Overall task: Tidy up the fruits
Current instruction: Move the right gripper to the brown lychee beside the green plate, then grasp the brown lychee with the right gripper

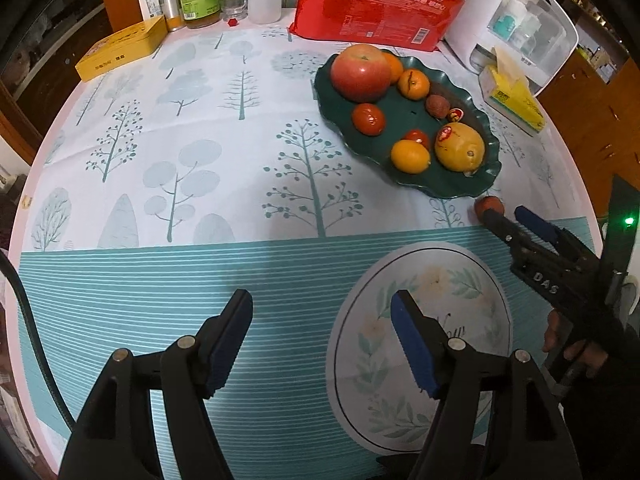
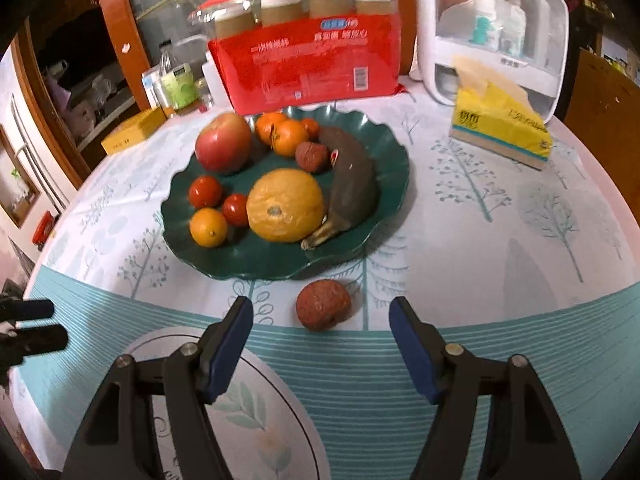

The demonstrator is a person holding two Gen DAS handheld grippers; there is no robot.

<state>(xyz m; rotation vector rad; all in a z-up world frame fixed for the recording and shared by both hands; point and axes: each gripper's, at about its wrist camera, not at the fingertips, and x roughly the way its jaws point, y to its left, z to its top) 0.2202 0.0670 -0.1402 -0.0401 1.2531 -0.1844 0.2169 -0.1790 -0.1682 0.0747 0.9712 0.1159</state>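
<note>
Lychee (image 2: 323,305) on tablecloth beside green plate (image 2: 384,148), right tool (image 2: 321,309) wide around it, seemingly untouched, left tool (image 1: 322,307) wide.

One green plate (image 2: 384,152) holds one apple (image 2: 223,142), one big yellow citrus (image 2: 285,205), one dark banana (image 2: 352,184), two tomatoes (image 2: 205,191) and one lychee (image 2: 311,156). Small oranges (image 2: 208,227) number at least three. One more lychee (image 2: 323,305) lies off the plate

Fruit-laden green plate (image 1: 486,184) on tablecloth (image 1: 200,160)
</note>
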